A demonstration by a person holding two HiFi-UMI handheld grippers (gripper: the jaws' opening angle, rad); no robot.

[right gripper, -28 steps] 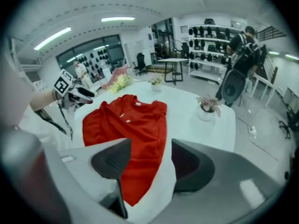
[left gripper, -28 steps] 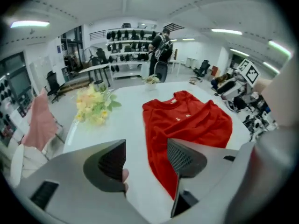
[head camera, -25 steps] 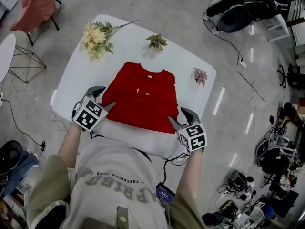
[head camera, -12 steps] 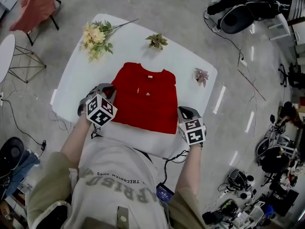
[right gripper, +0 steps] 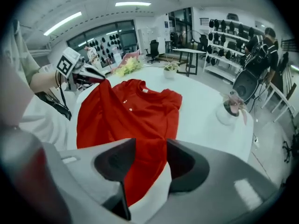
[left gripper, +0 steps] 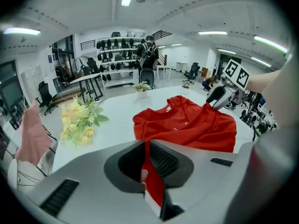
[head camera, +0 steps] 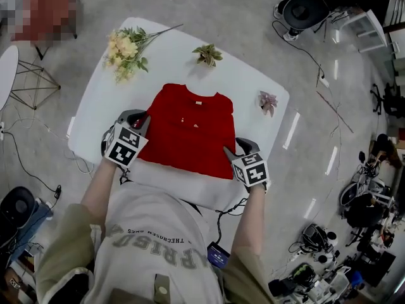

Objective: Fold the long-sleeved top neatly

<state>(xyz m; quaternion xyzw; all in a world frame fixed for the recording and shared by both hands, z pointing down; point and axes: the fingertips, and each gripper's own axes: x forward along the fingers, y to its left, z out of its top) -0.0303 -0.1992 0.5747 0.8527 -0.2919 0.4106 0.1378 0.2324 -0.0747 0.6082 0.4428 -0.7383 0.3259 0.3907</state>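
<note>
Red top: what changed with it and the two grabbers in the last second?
The left gripper moved in to the red top's left edge and its jaws closed on the fabric. The right gripper shifted onto the near right corner; its jaws have just been opening, fabric between them. The table and flowers stayed put.

left gripper [head camera: 139, 122]: near left, angled down; jaws just closed on top [head camera: 193, 132] | right gripper [head camera: 235, 151]: near right, angled down; jaws just opening, cloth between

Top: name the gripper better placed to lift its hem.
Likely the left gripper: its jaws have just closed on the top. The right gripper has just opened, cloth loose between its jaws.
</note>
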